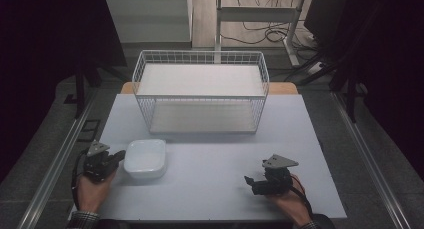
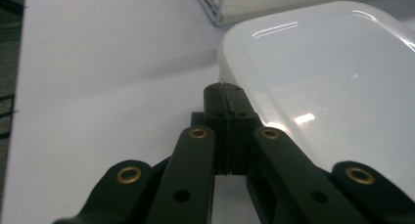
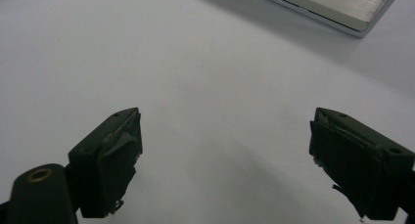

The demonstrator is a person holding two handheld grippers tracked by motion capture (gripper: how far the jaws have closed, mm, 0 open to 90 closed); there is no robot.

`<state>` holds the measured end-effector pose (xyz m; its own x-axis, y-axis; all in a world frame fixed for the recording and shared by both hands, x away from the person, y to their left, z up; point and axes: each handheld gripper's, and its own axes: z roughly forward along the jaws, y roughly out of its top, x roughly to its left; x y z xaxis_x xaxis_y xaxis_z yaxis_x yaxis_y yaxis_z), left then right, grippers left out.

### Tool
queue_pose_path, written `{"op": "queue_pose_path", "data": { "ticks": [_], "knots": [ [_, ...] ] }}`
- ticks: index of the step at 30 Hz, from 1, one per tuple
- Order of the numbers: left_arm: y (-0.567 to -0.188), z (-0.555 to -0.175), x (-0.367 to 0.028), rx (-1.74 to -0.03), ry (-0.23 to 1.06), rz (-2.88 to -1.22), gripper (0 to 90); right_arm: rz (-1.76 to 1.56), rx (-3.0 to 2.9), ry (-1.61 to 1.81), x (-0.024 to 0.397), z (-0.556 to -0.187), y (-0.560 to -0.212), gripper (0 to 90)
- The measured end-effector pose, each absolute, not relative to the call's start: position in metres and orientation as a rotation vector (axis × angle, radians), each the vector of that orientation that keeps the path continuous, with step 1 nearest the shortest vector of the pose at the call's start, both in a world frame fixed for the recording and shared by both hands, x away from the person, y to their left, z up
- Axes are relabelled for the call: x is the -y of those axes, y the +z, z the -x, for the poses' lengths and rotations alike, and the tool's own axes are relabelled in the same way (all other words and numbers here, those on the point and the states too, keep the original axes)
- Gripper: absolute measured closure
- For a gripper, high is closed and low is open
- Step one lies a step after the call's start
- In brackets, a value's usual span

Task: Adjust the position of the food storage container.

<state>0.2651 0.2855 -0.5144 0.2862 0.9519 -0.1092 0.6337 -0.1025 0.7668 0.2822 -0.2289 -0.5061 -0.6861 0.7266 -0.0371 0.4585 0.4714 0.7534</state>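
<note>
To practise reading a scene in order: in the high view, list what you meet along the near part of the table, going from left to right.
left gripper → white dish → right gripper

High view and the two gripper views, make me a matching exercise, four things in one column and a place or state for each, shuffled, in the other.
1. left gripper
2. right gripper
3. white dish
4. wire basket

a. at the far side of the table
b. fingers spread wide, nothing between them
c. fingers pressed together, beside the dish's rim
d. on the table near the left gripper

Pairs: 1-c, 2-b, 3-d, 4-a
</note>
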Motion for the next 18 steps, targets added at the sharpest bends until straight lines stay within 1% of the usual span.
{"op": "queue_pose_path", "data": {
  "ticks": [10,18],
  "knots": [
    [-0.513,-0.279,-0.260,-1.365,0.512,-1.854,90.0,-0.996,-2.381,1.055,0.229,-0.283,-0.505,19.1],
    [-0.512,-0.283,-0.237,-1.302,0.500,-1.903,90.0,-0.995,-2.390,1.040,0.229,-0.283,-0.503,25.8]
  ]
}}
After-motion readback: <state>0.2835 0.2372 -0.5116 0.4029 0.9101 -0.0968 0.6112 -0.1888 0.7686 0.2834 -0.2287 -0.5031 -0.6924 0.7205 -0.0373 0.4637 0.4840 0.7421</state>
